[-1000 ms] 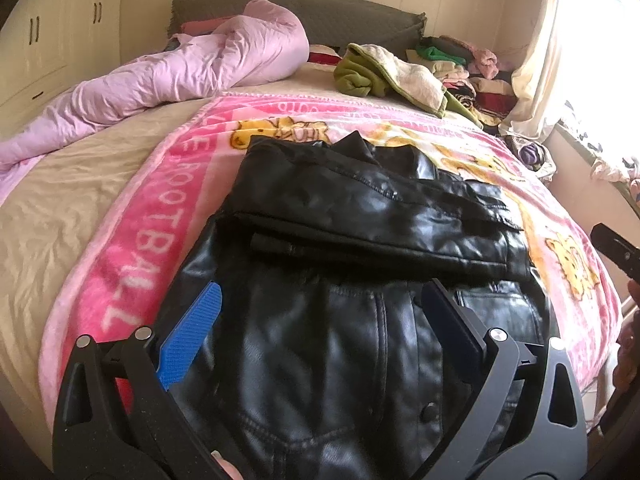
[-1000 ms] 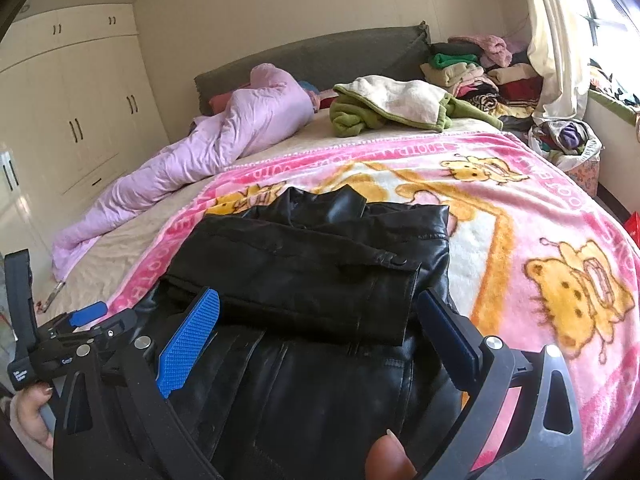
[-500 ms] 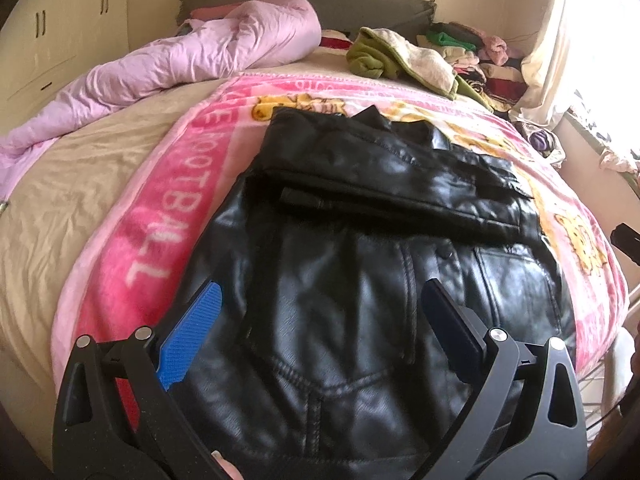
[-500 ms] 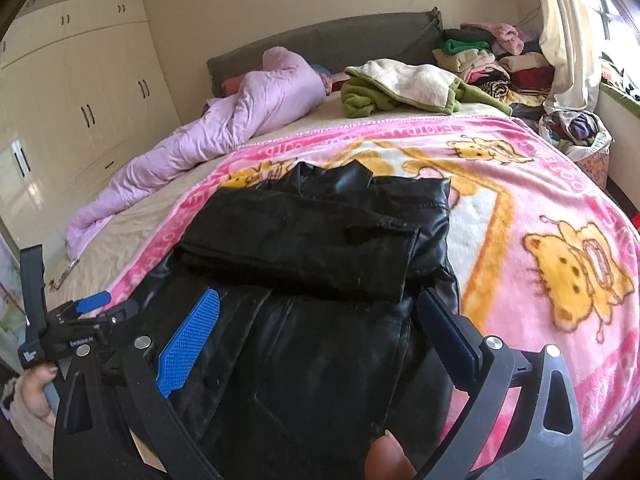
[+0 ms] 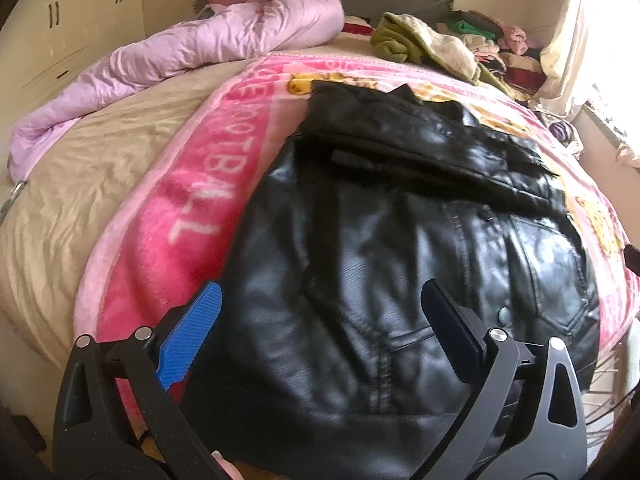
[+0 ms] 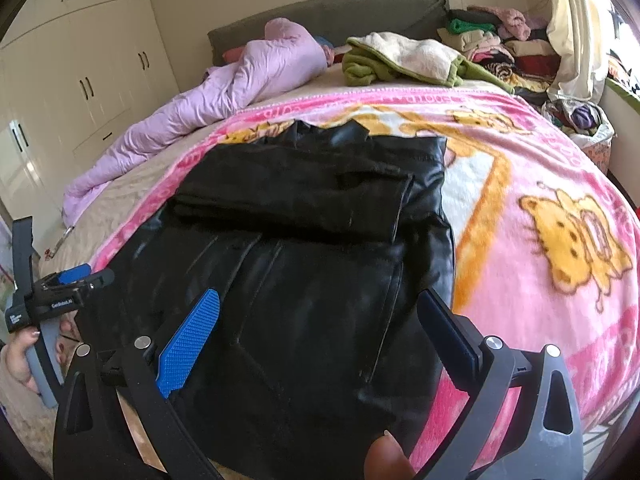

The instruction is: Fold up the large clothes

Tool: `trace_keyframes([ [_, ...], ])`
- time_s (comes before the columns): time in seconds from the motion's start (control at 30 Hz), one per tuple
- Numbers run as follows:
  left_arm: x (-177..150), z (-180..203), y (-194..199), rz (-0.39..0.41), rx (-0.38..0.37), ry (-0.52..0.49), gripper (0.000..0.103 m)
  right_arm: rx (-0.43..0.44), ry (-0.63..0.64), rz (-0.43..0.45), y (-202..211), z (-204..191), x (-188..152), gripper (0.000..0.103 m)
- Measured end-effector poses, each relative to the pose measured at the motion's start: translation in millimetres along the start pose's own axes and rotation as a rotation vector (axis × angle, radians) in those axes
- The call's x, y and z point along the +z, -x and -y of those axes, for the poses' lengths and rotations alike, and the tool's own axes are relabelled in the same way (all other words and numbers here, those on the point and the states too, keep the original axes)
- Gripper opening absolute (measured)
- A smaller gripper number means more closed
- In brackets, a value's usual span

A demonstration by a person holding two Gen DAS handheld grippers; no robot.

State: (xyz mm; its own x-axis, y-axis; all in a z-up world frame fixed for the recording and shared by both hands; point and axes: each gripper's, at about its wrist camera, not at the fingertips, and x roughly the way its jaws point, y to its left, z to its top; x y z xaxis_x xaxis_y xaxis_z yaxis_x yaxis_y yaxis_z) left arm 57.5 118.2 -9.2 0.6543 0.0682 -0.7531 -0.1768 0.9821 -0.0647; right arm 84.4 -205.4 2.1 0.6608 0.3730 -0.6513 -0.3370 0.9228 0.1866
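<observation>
A black leather jacket [image 5: 400,240] lies flat on the pink cartoon blanket [image 5: 192,216], its sleeves folded across the upper part. In the right wrist view the same jacket [image 6: 312,248] reaches down to the bed's near edge. My left gripper [image 5: 320,304] hovers open over the jacket's lower left part, nothing between its fingers. My right gripper [image 6: 316,308] is open above the jacket's lower right part, also holding nothing. The left gripper [image 6: 76,278] shows at the left edge of the right wrist view, held by a hand.
A lilac duvet [image 5: 200,40] lies bunched along the bed's far left. A green and cream blanket [image 6: 404,58] sits near the headboard, with stacked clothes [image 6: 500,40] at the far right by the curtain. White wardrobes [image 6: 80,72] line the left wall.
Both grippers have pulled back toward the bed's near edge, so more of the jacket's lower half shows. Both stay open; the jacket has not moved.
</observation>
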Motion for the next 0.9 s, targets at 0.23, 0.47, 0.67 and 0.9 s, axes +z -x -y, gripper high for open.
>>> trace_keyframes([
  [0.23,-7.8,-31.5,-1.7,-0.032,0.005,0.045,0.094,-0.006,0.004,-0.029,-2.8,4.0,-10.2,0.099],
  [0.47,-8.8,-58.9,-9.9,-0.08,-0.043,0.09,0.094,-0.013,0.011,-0.049,-3.2,7.8,-19.2,0.099],
  [0.67,-13.9,-67.1,-20.9,-0.148,-0.094,0.059,0.094,-0.027,0.013,-0.069,-2.5,13.1,-28.2,0.099],
  [0.9,-21.1,-68.9,-29.5,-0.219,-0.231,0.046,0.093,-0.035,0.013,-0.116,-1.7,21.7,-43.8,0.099],
])
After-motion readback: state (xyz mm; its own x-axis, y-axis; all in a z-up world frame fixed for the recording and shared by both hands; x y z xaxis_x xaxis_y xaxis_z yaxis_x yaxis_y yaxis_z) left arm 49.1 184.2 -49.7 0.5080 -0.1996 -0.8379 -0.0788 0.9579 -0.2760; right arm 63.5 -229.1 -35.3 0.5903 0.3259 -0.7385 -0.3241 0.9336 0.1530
